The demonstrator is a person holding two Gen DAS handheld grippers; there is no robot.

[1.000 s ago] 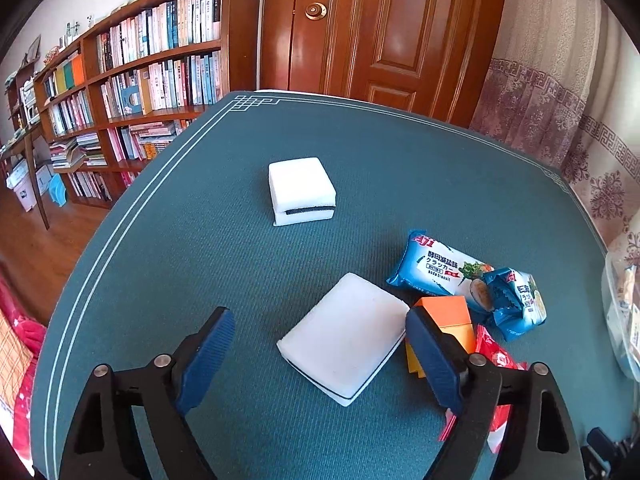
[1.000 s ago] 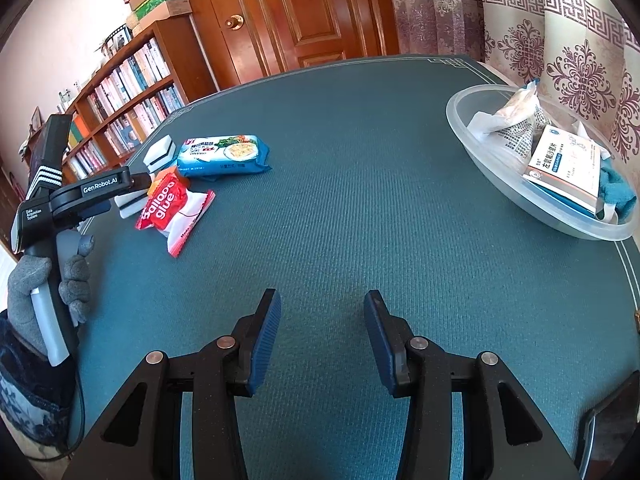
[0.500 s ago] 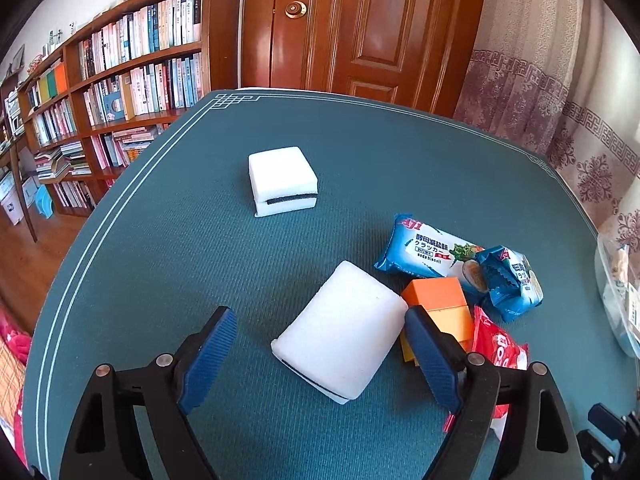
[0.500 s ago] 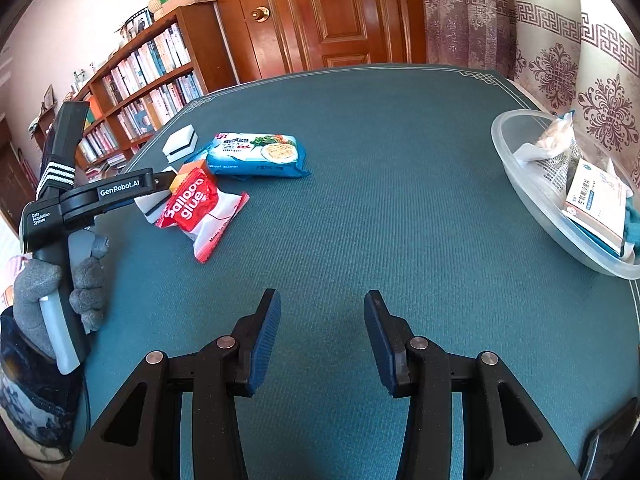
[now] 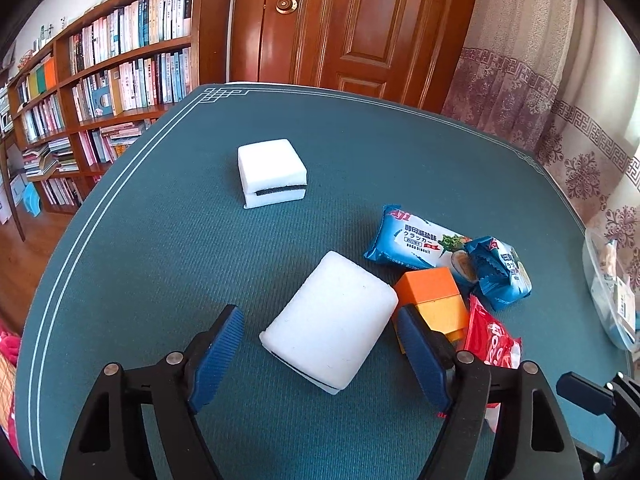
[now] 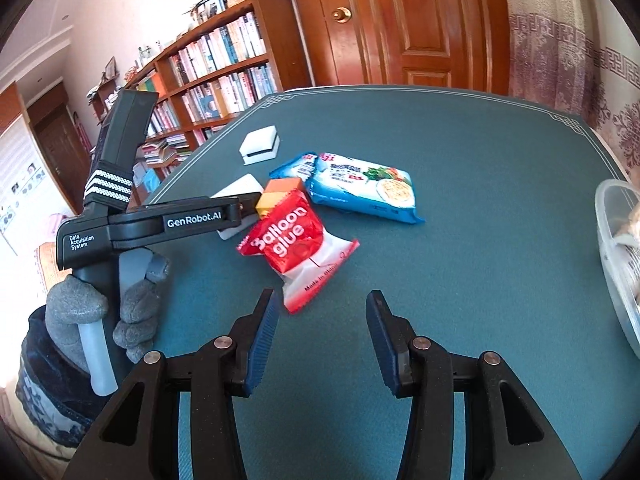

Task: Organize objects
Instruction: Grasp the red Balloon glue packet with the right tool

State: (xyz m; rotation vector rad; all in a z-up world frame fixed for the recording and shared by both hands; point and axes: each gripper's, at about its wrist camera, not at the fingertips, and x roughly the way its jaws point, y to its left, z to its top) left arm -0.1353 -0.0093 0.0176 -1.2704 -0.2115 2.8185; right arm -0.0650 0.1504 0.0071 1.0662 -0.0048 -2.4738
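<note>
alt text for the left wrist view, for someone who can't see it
The open left gripper straddles a white sponge lying flat on a green table, its fingers not touching it. To the right lie an orange box, blue cracker packs and a red packet; a second sponge sits farther back.

Left gripper [image 5: 320, 354]: jaws spread wide, blue pads [image 5: 218, 356] facing inward, levelled low and pointing toward 12 o'clock. Handle gripped by grey-gloved left hand [image 6: 100, 312] at 9 o'clock in right wrist view. Right gripper [image 6: 320, 332]: jaws parted, nothing between pads, aimed toward 12 o'clock.
</note>
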